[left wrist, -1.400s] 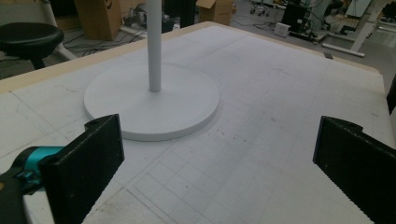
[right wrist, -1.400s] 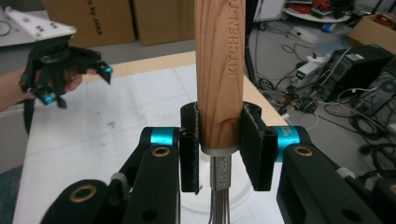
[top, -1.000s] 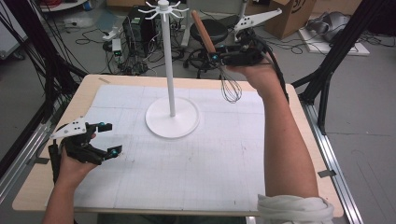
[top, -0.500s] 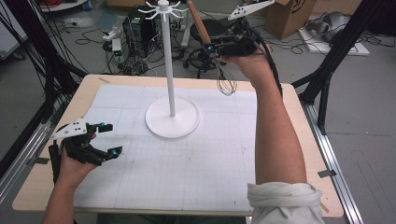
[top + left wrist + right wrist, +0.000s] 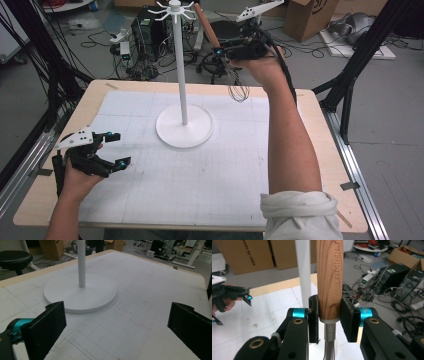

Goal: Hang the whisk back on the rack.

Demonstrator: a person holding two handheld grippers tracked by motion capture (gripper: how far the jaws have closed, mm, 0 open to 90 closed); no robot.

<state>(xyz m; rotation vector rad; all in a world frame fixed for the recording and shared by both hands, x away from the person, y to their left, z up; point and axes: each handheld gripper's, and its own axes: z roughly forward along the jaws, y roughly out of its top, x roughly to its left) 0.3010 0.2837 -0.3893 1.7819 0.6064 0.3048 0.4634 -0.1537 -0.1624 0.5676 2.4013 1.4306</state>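
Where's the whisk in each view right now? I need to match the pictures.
High view: whisk top centre, gripped by the right gripper, wire head hanging.
Left gripper view: no whisk here.
Right gripper view: wooden handle upright in the centre, clamped.
Shared landmark: the white stand, also and.

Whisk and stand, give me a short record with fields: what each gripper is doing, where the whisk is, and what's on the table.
right gripper: shut on the whisk by its wooden handle, held high beside the stand's top
whisk wires: hang below the jaws, above the table
left gripper: open, holding nothing, low over the near left of the mat
stand: white pole on a round base, upright on the mat
table: wooden, white gridded mat on top
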